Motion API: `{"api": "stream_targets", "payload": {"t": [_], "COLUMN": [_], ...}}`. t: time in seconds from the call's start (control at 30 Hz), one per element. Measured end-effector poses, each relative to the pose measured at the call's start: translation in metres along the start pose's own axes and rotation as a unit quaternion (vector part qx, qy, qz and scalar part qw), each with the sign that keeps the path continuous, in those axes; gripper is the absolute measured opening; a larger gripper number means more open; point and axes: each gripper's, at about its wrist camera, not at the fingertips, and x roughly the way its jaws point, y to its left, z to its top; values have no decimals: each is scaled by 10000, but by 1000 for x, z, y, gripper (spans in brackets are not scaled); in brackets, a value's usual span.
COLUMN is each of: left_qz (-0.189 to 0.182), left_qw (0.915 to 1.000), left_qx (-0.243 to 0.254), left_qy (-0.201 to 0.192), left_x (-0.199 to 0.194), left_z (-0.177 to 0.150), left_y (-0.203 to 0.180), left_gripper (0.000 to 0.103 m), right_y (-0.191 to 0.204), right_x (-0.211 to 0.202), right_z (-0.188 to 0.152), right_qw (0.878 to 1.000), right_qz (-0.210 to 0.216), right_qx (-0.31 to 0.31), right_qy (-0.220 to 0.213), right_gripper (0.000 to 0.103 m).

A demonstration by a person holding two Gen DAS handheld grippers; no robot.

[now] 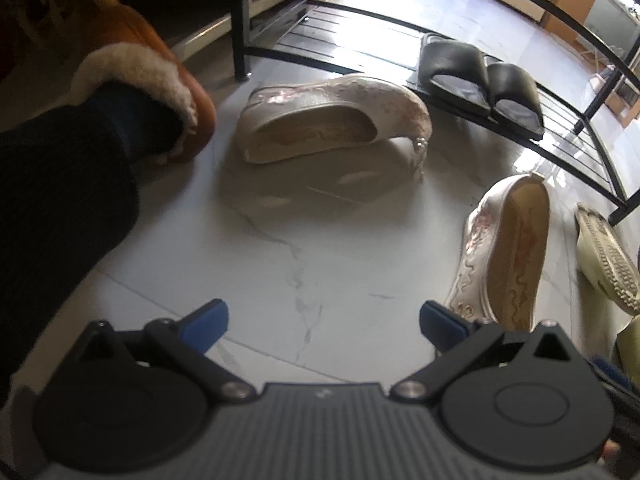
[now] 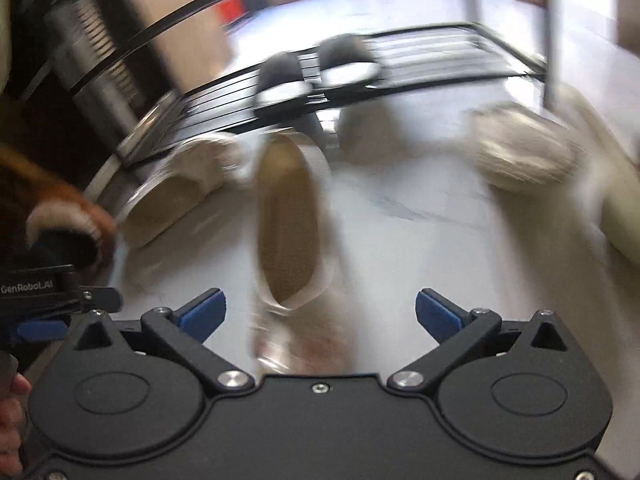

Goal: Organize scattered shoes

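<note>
Left wrist view first: the left gripper (image 1: pixel 324 320) hangs low over the marble floor (image 1: pixel 280 240) with its blue-padded fingers spread wide and nothing between them. Centre frame, one embroidered cream shoe (image 1: pixel 332 120) lies on its side, its long axis running left to right, pointed toe toward the right, opening facing the camera. A second embroidered cream shoe (image 1: pixel 508 252) sits at lower right, long axis running up the frame, its insole showing and its near end just beside the right fingertip. Right edge: a pale shoe (image 1: pixel 608 260) turned sole-up, ridged tread showing.

The black wire shoe rack (image 1: pixel 360 40) crosses the upper half, and its bottom shelf carries a pair of black slippers (image 1: pixel 480 80), side by side, openings toward us. Upper left, a brown fleece-lined slipper (image 1: pixel 160 80) is worn on a dark-trousered leg.

Right wrist view now, heavily smeared by motion blur: the right gripper (image 2: pixel 320 312) is also wide open and empty. Directly ahead, between its fingers, the second cream shoe (image 2: pixel 290 220) points straight away, long axis vertical in frame. This view alone shows the left gripper (image 2: pixel 60 312) at the left edge, and blurred pale shoes (image 2: pixel 524 152) at right; their facing cannot be told. The black slippers (image 2: pixel 320 68) appear on the rack (image 2: pixel 440 48) at the top.
</note>
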Motion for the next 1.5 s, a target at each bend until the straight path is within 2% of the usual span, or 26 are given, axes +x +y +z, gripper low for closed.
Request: {"api": "stream_targets", "payload": {"t": [0.1, 0.2, 0.27, 0.33, 0.43, 0.57, 0.63, 0.67, 0.7, 0.83, 0.93, 1.03, 1.13, 1.27, 1.5], "left_qz": [-49, -126, -42, -137, -530, -1184, -1333, -1373, -1368, -1345, -1106, -1074, -1166, -1176, -1001], "left_qw": [10000, 9999, 9995, 9991, 9969, 9911, 9898, 9892, 9892, 9835, 9843, 9821, 9732, 9673, 9627], "left_qx": [43, 98, 307, 382, 427, 133, -64, -344, -394, -1209, -1367, -1500, -1912, -2213, -2504], "left_qy": [50, 61, 29, -82, -397, -602, -500, -375, -354, -38, 178, 368, 519, 383, 218], "left_x": [5, 14, 22, 26, 31, 48, 58, 69, 71, 96, 117, 133, 147, 157, 171], "left_z": [-4, -8, -7, -3, 10, 40, 58, 79, 81, 126, 148, 159, 165, 172, 179], "left_y": [-2, -5, -12, -16, -24, -28, -29, -29, -29, -25, -36, -44, -43, -38, -27], "left_gripper": [102, 102, 102, 102, 102, 102, 102, 102, 102, 102, 102, 102, 102, 102, 102], "right_y": [-46, -91, -110, -121, -132, -135, -134, -134, -135, -140, -142, -140, -140, -140, -140], "right_x": [-31, -45, -45, -43, -34, -25, -23, -22, -21, -15, -9, -1, 2, 6, 13], "right_z": [-15, -29, -32, -34, -38, -34, -33, -33, -34, -33, -36, -35, -34, -33, -32], "right_qw": [9946, 9821, 9721, 9642, 9511, 9502, 9506, 9502, 9493, 9452, 9419, 9406, 9394, 9368, 9320], "right_qz": [-353, -150, -75, 67, 572, 798, 850, 876, 892, 956, 951, 1071, 1149, 1239, 1386], "right_qx": [865, 1753, 2227, 2526, 2942, 2924, 2905, 2914, 2942, 3077, 3202, 3212, 3222, 3265, 3347], "right_qy": [-459, -673, -736, -809, -749, -729, -694, -677, -662, -521, -356, -253, -239, -212, -154], "right_gripper": [103, 103, 103, 103, 103, 103, 103, 103, 103, 103, 103, 103, 103, 103, 103]}}
